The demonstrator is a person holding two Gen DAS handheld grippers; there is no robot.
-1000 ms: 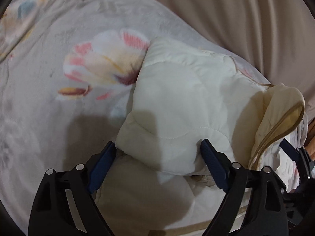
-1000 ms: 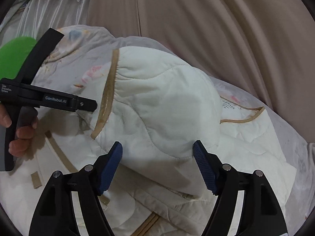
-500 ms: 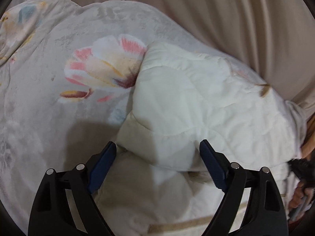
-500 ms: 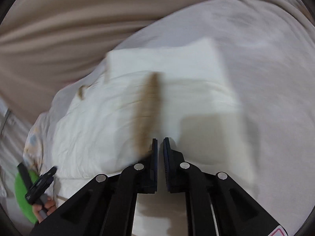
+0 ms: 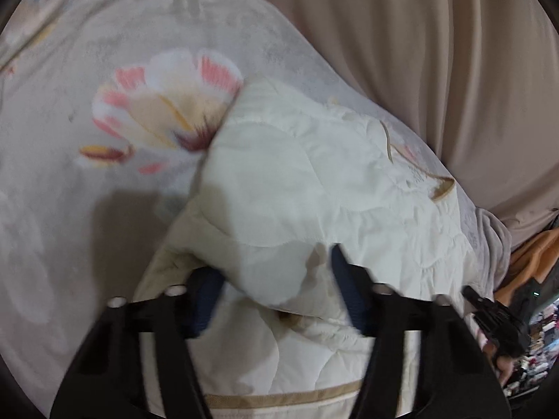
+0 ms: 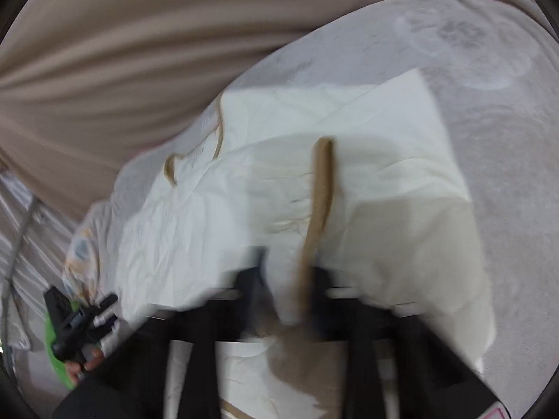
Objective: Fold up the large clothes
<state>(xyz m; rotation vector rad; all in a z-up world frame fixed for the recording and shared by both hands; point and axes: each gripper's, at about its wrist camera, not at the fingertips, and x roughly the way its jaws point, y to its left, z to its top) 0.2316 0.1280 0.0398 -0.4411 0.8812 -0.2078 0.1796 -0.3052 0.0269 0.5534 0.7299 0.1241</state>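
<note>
Cream quilted jacket (image 5: 314, 188) lies on the floral blanket (image 5: 87, 104), a fold between the wide left gripper (image 5: 276, 293), right gripper (image 6: 290, 300) pinching its tan-trimmed edge.

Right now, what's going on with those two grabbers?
Left gripper open over jacket. Right gripper blurred, seems shut on jacket trim. Nothing in the way.

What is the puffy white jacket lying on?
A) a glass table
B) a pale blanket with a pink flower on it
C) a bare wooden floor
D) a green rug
B: in the left wrist view the cream quilted jacket lies on a pale grey blanket, and a big pink and white flower printed on the blanket shows just beside the jacket's edge.
</note>
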